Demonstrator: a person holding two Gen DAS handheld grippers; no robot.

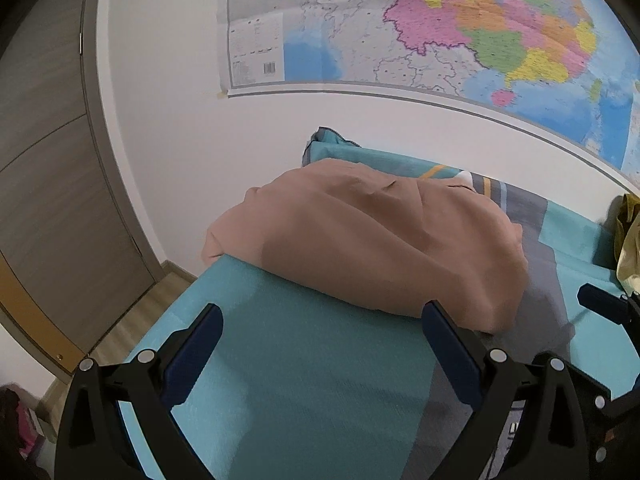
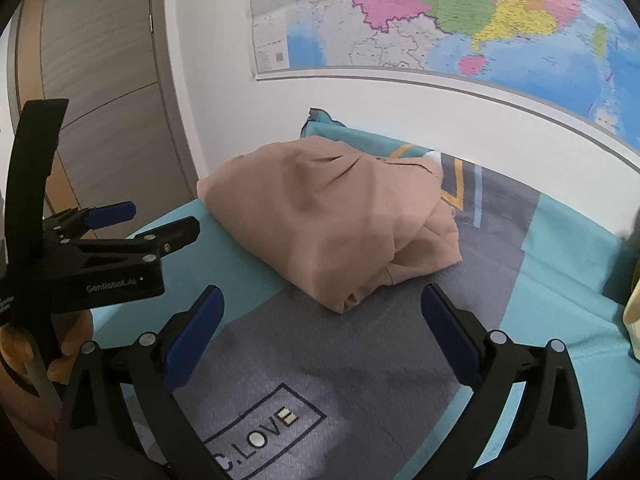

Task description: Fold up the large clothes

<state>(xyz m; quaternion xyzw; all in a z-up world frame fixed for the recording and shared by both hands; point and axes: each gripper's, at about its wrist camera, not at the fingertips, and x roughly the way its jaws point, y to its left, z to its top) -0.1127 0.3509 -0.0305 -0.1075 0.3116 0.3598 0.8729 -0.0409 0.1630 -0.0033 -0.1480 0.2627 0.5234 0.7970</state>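
Our left gripper and right gripper both gape, released — the folded pink garment lies just beyond their fingertips.

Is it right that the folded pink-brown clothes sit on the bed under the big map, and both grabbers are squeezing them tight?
Not quite. The clothes do sit folded on the bed under the map, but neither grabber squeezes them. The right wrist view shows the right gripper open and short of the cloth; the left wrist view shows the left gripper open too.
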